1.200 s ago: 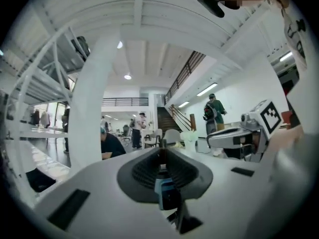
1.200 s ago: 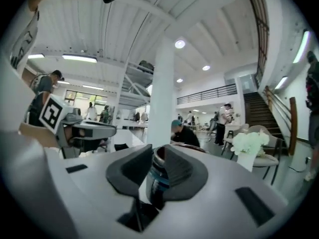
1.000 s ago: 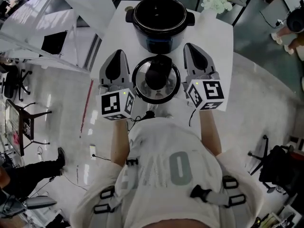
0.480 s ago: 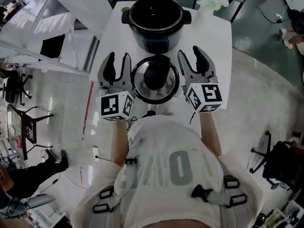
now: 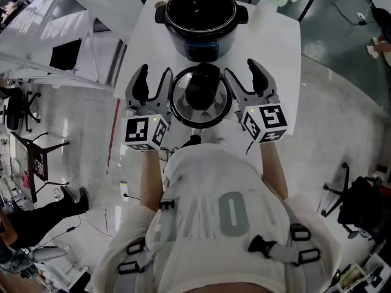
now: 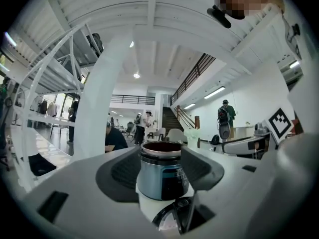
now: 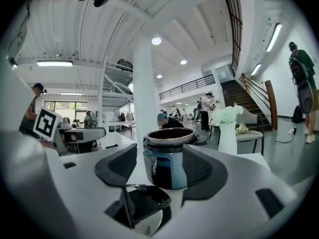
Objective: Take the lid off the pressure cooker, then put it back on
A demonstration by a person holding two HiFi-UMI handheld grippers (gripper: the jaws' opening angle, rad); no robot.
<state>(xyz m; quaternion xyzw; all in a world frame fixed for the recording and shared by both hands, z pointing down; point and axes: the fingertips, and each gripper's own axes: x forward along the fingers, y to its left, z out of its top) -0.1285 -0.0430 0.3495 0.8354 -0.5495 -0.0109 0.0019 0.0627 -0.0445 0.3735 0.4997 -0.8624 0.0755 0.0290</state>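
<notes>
Since the earlier frame both jaw pairs went from shut to opening: left hand-held gripper (image 5: pixel 153 76) & right hand-held gripper (image 5: pixel 242 72), nothing betw. pads, flank the lid (image 5: pixel 201 97) lying on the desk (image 5: pixel 276 47) just before the open pressure cooker (image 5: pixel 200 14), prob. set down for re-gripping.

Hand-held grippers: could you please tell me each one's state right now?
Left hand-held gripper: open, jaws opening, holding nothing.
Right hand-held gripper: open, jaws opening, holding nothing.
</notes>
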